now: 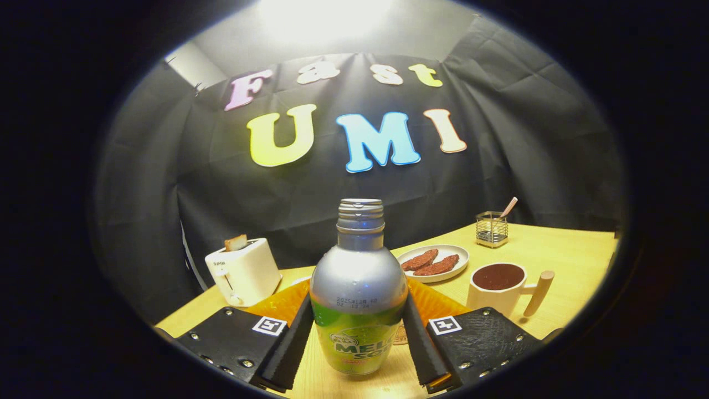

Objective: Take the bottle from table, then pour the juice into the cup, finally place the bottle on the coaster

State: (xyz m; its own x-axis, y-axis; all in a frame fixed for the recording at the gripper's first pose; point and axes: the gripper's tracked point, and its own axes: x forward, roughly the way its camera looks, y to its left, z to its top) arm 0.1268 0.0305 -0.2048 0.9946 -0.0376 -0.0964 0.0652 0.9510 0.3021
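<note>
Black cloth hangs as the booth's back wall behind a pale wooden table (559, 244), with a bright glare on the plain wall above it. On the table the gripper (358, 338) has its two fingers pressed against the left and right sides of the bottle (358, 293) — clamped on its lower body, where the silver upper part meets the green label. The bottle stands upright between the fingers, its threaded neck uncapped and pointing up; whether its base touches the table or is held just above it cannot be told.

Just behind the bottle, showing on either side of it, lies an orange, translucent flat piece (279, 303) — it may be the coaster, but that is not certain. Beyond the right finger stands the cup (501, 291), a cream mug with a wooden peg handle sticking out to its right and a dark filling near its rim. Farther back, between bottle and cup, a white plate (461, 254) holds two brown oblong food pieces (431, 262) lying side by side. Behind the cup, near the table's far edge, sits a small wire holder (492, 228) with a stick leaning out of it. Off to the left, beyond the left finger, a white toaster (243, 272) stands with a slice of bread poking out of its slot.
</note>
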